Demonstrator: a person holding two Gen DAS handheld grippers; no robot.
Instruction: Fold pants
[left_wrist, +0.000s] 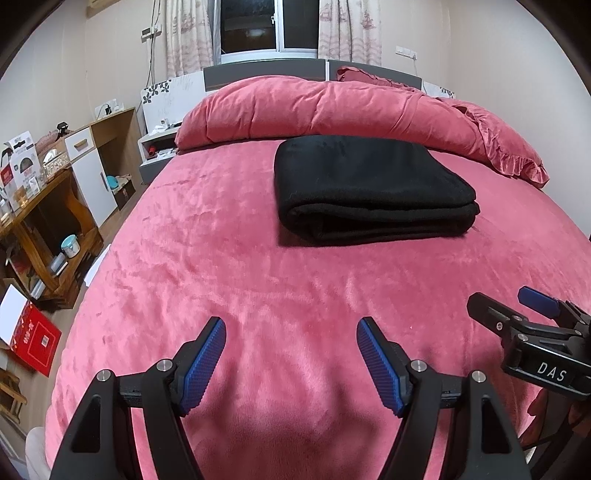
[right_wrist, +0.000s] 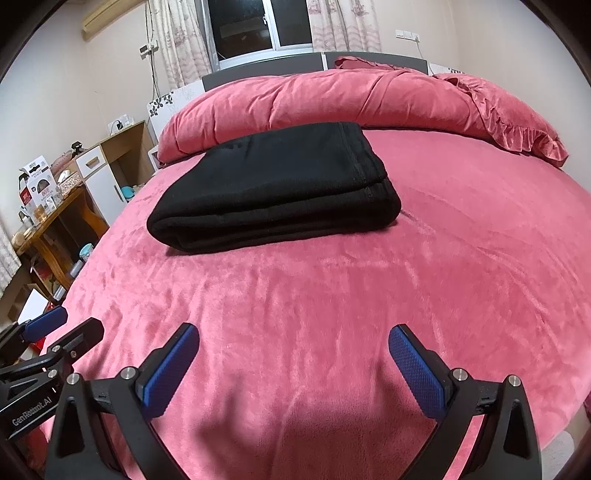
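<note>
The black pants (left_wrist: 369, 188) lie folded in a thick neat rectangle on the pink bed cover (left_wrist: 258, 280), toward the far middle of the bed. They also show in the right wrist view (right_wrist: 273, 188). My left gripper (left_wrist: 291, 332) is open and empty, well short of the pants above the near part of the bed. My right gripper (right_wrist: 295, 339) is open and empty too, also near the bed's front. The right gripper shows at the right edge of the left wrist view (left_wrist: 517, 314), and the left gripper at the left edge of the right wrist view (right_wrist: 62, 328).
A rolled pink duvet (left_wrist: 332, 107) and ruffled pillow (left_wrist: 509, 155) lie along the headboard behind the pants. Wooden shelves and a white cabinet (left_wrist: 88, 173) with clutter stand left of the bed. A red box (left_wrist: 33, 339) lies on the floor at the left.
</note>
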